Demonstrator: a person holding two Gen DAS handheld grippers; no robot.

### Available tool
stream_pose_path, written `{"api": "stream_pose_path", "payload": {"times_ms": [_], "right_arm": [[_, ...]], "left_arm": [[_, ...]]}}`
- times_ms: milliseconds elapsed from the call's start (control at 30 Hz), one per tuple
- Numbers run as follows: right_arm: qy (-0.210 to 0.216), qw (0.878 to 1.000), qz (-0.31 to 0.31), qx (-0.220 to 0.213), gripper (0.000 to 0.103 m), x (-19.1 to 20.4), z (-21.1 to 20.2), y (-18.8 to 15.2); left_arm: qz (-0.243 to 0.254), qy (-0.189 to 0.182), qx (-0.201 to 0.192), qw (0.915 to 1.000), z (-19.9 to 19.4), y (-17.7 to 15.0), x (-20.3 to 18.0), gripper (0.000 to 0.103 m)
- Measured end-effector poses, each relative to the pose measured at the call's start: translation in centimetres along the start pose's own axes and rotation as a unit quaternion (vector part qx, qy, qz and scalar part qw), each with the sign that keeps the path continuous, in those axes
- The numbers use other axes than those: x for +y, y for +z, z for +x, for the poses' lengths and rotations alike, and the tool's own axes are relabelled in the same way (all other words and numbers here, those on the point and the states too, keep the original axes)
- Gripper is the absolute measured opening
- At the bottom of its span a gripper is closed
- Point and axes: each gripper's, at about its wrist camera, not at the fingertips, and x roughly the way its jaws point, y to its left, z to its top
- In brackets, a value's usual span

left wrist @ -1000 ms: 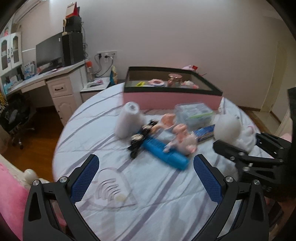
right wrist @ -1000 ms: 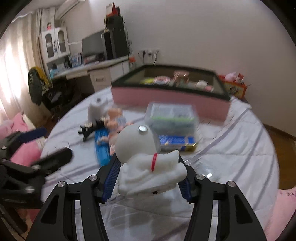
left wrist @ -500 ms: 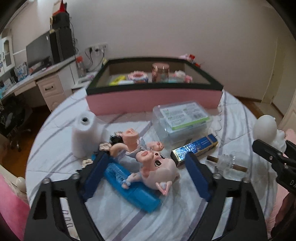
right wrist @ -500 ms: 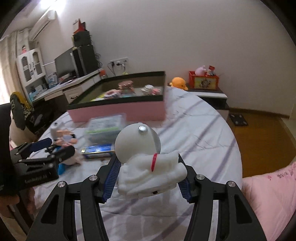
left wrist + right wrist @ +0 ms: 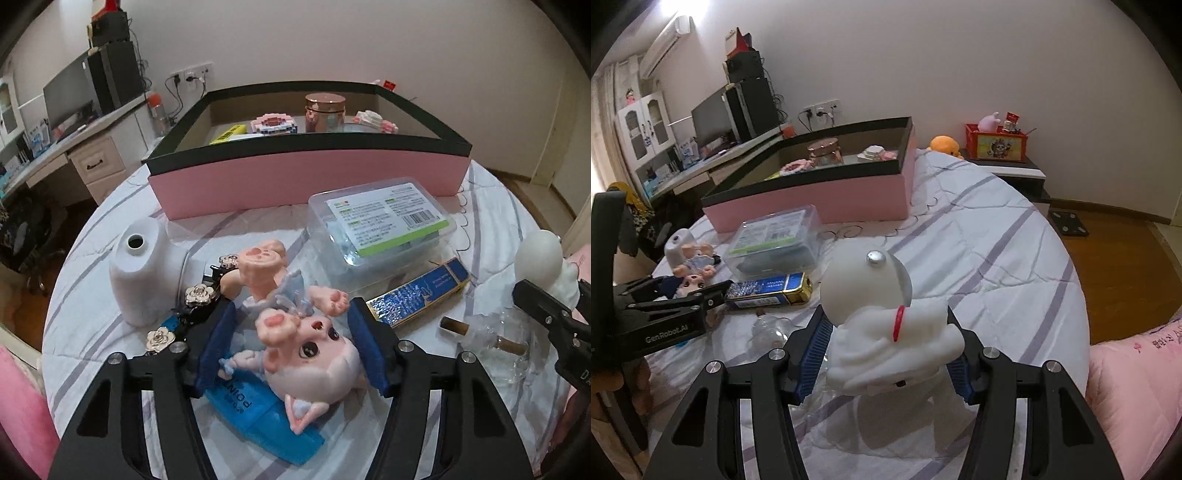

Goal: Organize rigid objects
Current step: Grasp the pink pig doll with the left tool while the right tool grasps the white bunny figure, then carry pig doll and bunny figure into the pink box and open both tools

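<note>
Striped quilted bedding (image 5: 498, 206) carries a glossy pink piglet doll (image 5: 306, 343); your left gripper (image 5: 291, 343), jaws just closing, brackets it. Your right gripper (image 5: 886, 343) pinches the smooth white figurine (image 5: 882, 314).

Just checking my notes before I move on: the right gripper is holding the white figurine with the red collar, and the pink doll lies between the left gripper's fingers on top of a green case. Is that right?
One detail is off: the case under the pink doll is blue, not green, as the left wrist view shows. The rest stands: the doll lies between the left gripper fingers, whose jaws have just been closing, and the right gripper holds the white figurine with the red collar.
</note>
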Motion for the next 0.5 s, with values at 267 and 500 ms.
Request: {"api": "stream_pose_path", "payload": {"times_ms": [267,500], "right_arm": [[0.005,1.000,0.002,-0.010,0.059,0.1,-0.7,0.0],[0.011,0.999,-0.006,-0.041,0.059,1.8,-2.7,0.7]], "left_arm": [[-0.027,-0.038,-0.053,0.9975,-2.5,-0.2,1.5,0.061],[-0.030,-0.046,-0.093,0.9941,-5.5,-0.7,2.1,0.061]]}}
